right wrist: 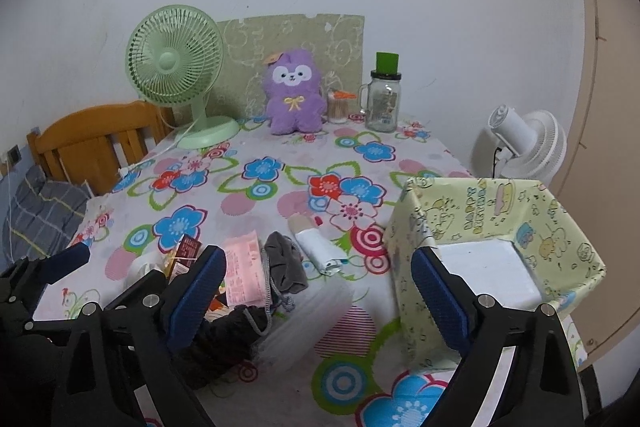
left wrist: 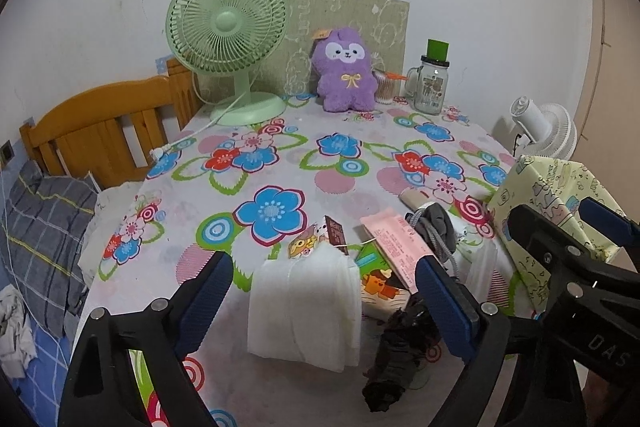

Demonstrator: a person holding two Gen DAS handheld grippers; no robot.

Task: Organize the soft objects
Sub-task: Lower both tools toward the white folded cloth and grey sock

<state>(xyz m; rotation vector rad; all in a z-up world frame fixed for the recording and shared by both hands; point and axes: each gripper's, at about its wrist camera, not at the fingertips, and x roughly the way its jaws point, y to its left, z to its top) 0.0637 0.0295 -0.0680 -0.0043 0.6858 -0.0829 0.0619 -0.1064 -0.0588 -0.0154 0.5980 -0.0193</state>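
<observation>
While the soft things lie heaped at the near edge of the table, a white folded cloth sits straight ahead of the left gripper, framed between its wide-open jaws but untouched by either pad, which suggests it is the first pick. Just right of it lie a dark crumpled garment, a grey drawstring pouch and a pink packet, touching or overlapping one another. The right gripper also stands open and empty over a translucent white bundle. A pale green paper-covered box waits at the right edge, open-topped, likely the destination. Only the right wrist view looks into it and shows its white bottom bare; the left wrist view sees merely its outer wall. At the far wall stand a purple plush toy, a green desk fan and a glass mug jar on the flowered tablecloth.
</observation>
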